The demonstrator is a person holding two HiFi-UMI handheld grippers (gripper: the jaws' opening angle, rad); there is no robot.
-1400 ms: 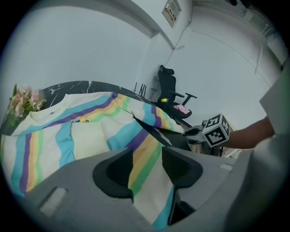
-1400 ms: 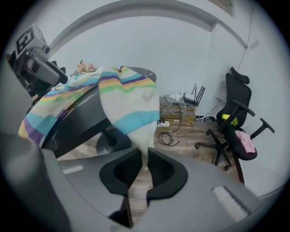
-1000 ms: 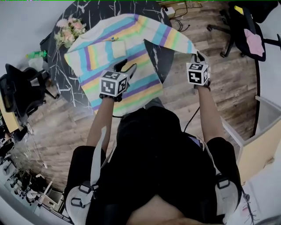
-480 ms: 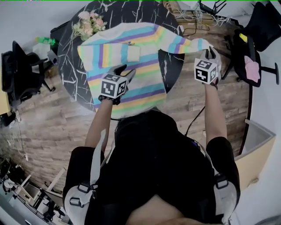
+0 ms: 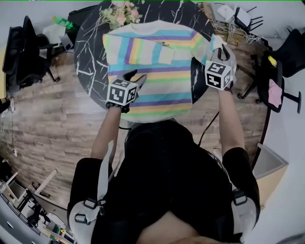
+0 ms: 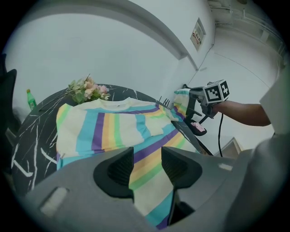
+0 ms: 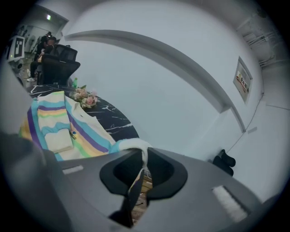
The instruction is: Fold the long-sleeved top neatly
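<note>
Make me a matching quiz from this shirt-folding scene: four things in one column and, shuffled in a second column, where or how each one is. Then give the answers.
Things
A. left claw
B. right claw
C. bunch of pink and white flowers
D. pastel-striped long-sleeved top

Places or states
1. shut on the white sleeve cuff
2. at the far edge of the round black marbled table, beyond the collar
3. jaws apart, above the top's striped body
4. spread over the table, near hem hanging off the edge

Pairs: A-3, B-1, C-2, D-4
</note>
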